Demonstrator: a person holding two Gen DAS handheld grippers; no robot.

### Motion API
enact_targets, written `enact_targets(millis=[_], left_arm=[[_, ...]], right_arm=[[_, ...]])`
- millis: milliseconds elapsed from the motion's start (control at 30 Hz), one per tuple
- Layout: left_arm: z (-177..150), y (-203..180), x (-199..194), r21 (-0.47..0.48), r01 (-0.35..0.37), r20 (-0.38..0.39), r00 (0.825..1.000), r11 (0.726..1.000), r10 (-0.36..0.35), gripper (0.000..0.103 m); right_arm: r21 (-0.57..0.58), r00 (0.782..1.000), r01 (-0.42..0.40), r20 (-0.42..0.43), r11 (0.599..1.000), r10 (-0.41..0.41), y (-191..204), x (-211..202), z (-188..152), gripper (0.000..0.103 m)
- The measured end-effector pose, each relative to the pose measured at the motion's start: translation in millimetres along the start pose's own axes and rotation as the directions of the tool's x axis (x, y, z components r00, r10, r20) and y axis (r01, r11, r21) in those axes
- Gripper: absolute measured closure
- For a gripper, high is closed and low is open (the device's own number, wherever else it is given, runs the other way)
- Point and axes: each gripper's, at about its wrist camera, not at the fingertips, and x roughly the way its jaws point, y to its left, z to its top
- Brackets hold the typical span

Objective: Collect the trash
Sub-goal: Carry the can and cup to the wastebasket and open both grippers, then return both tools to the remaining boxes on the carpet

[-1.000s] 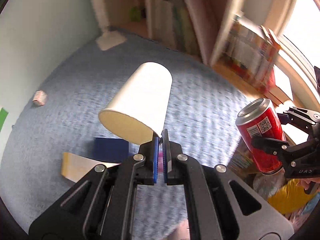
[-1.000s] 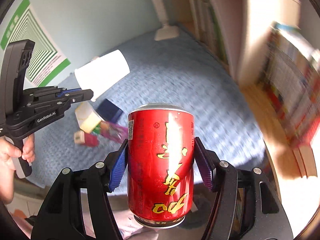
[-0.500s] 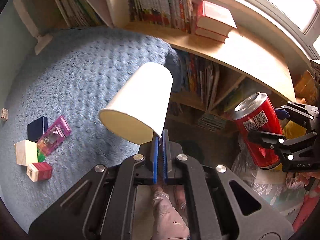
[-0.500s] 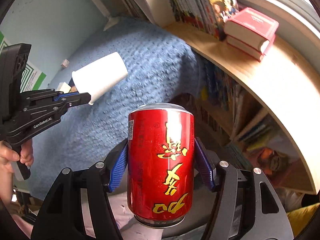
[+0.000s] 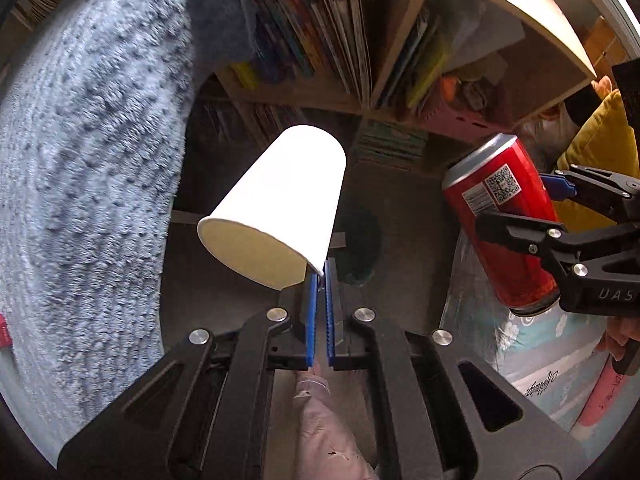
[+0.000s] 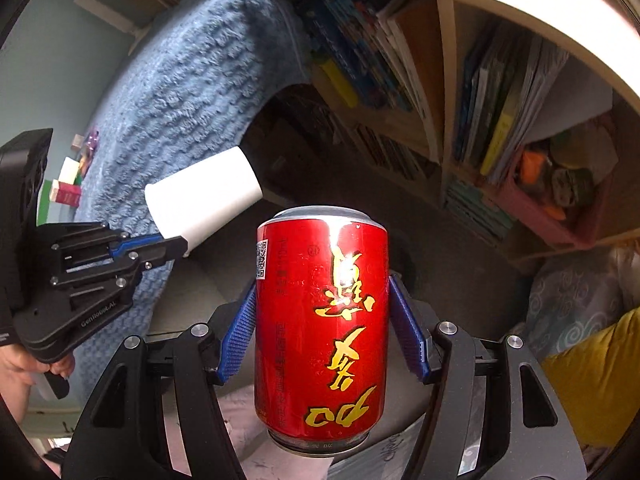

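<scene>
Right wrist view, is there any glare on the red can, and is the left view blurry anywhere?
Right wrist view: a bright glare streak runs down the red can, washing out part of its gold lettering. Left wrist view: the paper cup is sharp but overexposed; the bookshelf behind is dim and soft, bent by the fisheye.

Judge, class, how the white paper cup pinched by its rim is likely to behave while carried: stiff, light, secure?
The paper cup probably weighs little: the left tool holds it out sideways by one wall at the rim alone. That thin wall likely creases if squeezed harder. With so narrow a hold, it might swing or slip if jolted.
</scene>
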Motion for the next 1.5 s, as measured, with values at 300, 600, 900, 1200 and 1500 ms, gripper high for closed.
enact_targets(millis=[300, 600, 900, 1200, 1500], left_arm=[[-4.5, -1.4, 61.9, -0.003, 0.054, -0.101, 0.993, 0.999, -0.054, 0.101], [-3.7, 10.1, 104.1, -0.094, 0.095, -0.165, 0.980, 0.991, -0.109, 0.075], [-3.2, 21.2, 94.6, -0.124, 0.080, -0.143, 0.985, 0.989, -0.097, 0.049], [-30.5, 37.2, 15.2, -0.124, 0.065, -0.043, 0.997, 0.990, -0.071, 0.040], [-80.9, 111.5, -97.1, -0.253, -0.020, 0.097, 0.994, 0.967, 0.046, 0.034]], right_arm=[[0.103, 0.998, -0.031, -0.058, 0.994, 0.037, -26.1, 57.1, -9.2, 0.039], [0.177, 0.993, -0.065, -0.081, 0.982, 0.081, -44.7, 100.7, -1.8, 0.026], [0.181, 0.995, -0.051, -0.071, 0.982, 0.065, -48.9, 93.9, 1.7, 0.021], [0.037, 0.995, -0.080, -0.053, 0.996, 0.082, -2.9, 46.1, -3.2, 0.021], [-0.272, 0.987, -0.162, -0.024, 0.949, 0.161, 110.3, -13.4, 30.6, 0.021]])
